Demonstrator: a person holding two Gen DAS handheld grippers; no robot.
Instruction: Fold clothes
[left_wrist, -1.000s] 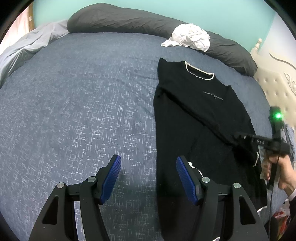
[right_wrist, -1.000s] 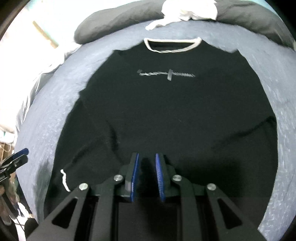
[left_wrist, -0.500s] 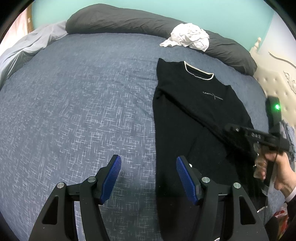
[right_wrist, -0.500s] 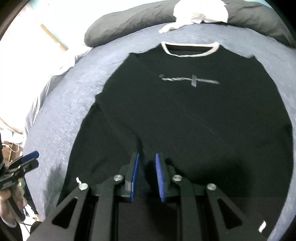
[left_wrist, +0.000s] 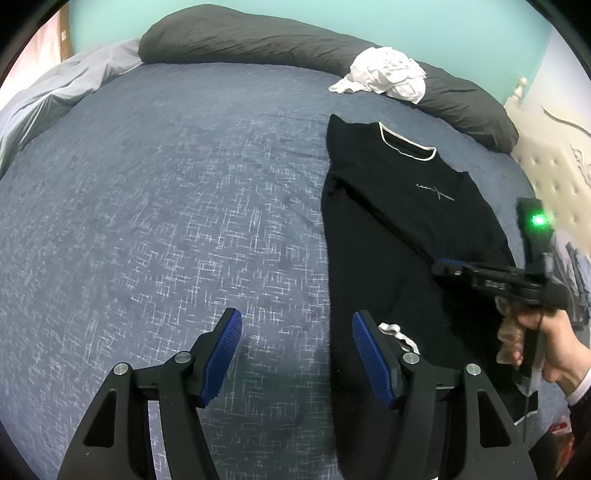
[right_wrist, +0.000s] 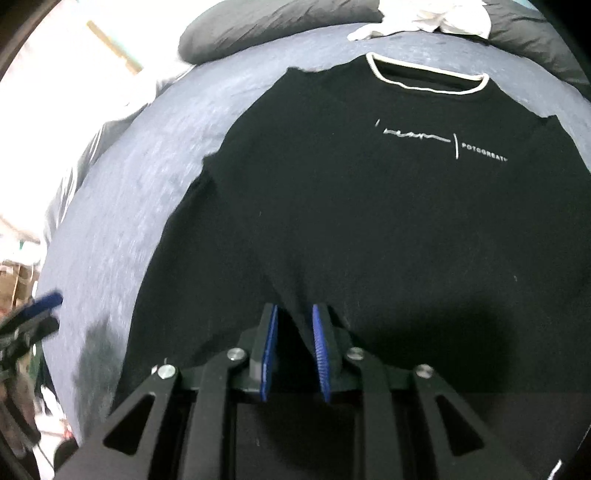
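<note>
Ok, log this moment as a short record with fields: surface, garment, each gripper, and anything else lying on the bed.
surface: blue bedspread
garment: black sweater, spread flat, white-trimmed collar far end
left gripper: open, empty, above the sweater's left edge
right gripper: pinching a fold of sweater fabric
other: crumpled white garment on dark long pillow

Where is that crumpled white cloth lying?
In the left wrist view the white cloth lies at the bed's far edge, against the long dark pillow, just beyond the black shirt's collar.
</note>
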